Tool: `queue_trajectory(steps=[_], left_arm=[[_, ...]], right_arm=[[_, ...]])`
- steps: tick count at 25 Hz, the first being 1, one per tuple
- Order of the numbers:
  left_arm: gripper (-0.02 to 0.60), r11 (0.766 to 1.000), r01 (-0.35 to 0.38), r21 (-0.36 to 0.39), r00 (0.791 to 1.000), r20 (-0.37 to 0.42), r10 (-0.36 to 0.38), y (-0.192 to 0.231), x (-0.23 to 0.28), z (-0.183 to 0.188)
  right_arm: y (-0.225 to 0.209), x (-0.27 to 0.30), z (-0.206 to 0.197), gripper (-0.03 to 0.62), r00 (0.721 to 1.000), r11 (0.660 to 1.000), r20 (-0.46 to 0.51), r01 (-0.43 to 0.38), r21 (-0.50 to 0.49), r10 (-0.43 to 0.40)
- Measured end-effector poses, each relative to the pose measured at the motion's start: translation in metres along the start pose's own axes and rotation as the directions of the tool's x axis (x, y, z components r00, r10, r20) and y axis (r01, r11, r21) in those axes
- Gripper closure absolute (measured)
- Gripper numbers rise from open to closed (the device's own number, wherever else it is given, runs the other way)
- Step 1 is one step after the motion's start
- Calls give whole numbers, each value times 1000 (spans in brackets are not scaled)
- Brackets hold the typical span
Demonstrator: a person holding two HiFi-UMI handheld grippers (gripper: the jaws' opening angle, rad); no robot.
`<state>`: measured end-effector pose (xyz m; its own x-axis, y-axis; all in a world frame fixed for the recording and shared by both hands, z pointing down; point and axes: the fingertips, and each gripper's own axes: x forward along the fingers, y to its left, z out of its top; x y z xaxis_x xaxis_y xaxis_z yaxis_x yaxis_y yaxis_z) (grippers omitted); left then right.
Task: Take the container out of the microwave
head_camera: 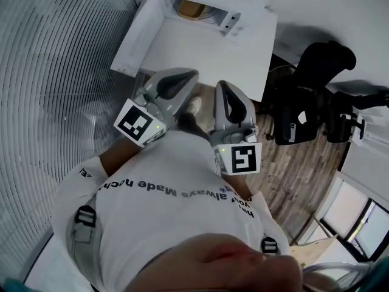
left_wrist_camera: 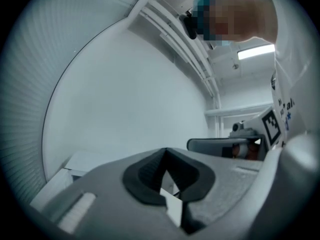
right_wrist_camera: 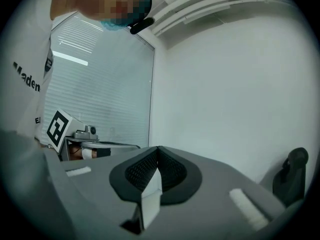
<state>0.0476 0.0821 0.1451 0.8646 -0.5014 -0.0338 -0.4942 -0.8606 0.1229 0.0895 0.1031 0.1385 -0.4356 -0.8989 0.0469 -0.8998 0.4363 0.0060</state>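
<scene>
1. The white table (head_camera: 200, 59) stands ahead of the person. Its near edge runs slantwise across the head view, and its right-hand corner juts toward the wooden floor (head_camera: 292, 163).
2. The microwave (head_camera: 228, 22) sits at the table's far side. The container (head_camera: 189, 8) shows as a tan shape inside the microwave's opening (too small to make out its form).
3. A bare stretch of tabletop lies between the near edge and the microwave.
4. Slatted blinds (head_camera: 48, 72) close off the left side, and a black office chair (head_camera: 322, 59) stands to the right of the table, apart from it.
5. The left gripper (head_camera: 185, 76) and the right gripper (head_camera: 223, 87) are held close before the chest. They sit side by side without touching, both level and aimed toward the table, with their tips near its near edge.
6. The left gripper view shows the left gripper's (left_wrist_camera: 166, 151) jaws pressed together with nothing between them (the pads meet at the tip).
7. The right gripper's (right_wrist_camera: 157, 149) jaws are likewise pressed together and empty.
</scene>
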Motion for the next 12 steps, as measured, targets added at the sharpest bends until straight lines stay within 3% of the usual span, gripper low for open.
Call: queue_trajectory(steps=[6,12], left_arm=[[578,1000,5,7,1000,-9,-5,19,85,-3],[578,999,-35,-22,999,-15,34,43,126,-14]], right_arm=[[-85,24,3,592,1000,1000,10,6,-16,-6],[-127,51,-2,592,999,999,43,6,44,-8]])
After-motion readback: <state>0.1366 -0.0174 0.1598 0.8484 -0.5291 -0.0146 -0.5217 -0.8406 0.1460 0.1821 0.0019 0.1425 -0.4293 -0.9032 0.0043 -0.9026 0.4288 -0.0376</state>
